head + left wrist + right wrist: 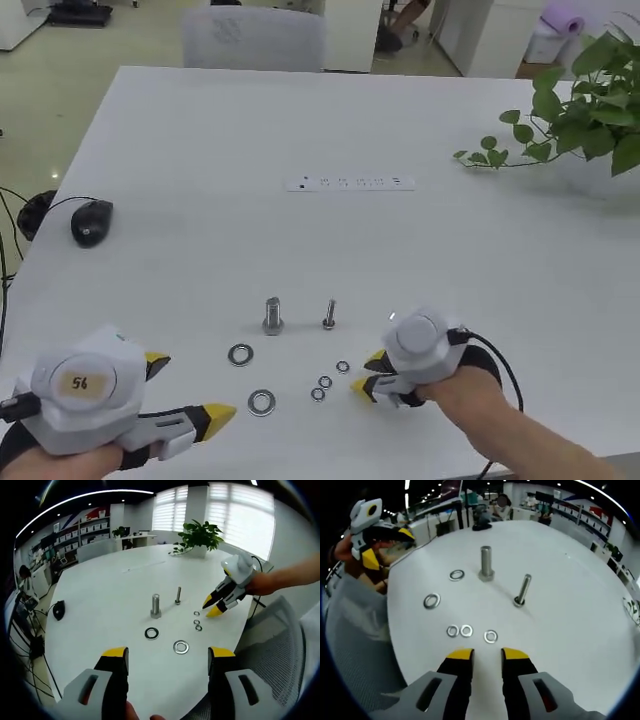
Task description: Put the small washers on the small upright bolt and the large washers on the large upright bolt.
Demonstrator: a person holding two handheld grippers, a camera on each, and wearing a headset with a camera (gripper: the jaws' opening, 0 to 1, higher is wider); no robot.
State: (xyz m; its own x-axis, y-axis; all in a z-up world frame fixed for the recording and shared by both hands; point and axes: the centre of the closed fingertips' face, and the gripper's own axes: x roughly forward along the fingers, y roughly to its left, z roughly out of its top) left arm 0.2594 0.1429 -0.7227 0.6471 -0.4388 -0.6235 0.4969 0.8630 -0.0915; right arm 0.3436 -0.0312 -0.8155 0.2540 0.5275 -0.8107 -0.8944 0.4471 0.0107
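Note:
A large upright bolt [272, 315] and a small upright bolt [329, 315] stand side by side on the white table [200, 150]. In front of them lie two large washers [240, 354] [261, 402] and three small washers [343, 367] [325, 382] [318, 394]. My right gripper [366, 373] hovers just right of the small washers, open by a narrow gap, nothing between its jaws; its own view has the nearest small washer [490, 636] just ahead of the tips [487, 654]. My left gripper [190, 388] is wide open near the front left, facing the large washers [181, 646] [151, 632].
A black mouse [91, 221] with its cable lies at the left edge. A white power strip [350, 183] sits mid-table behind the bolts. A leafy plant [590, 100] stands at the far right, and a grey chair [252, 38] stands beyond the far edge.

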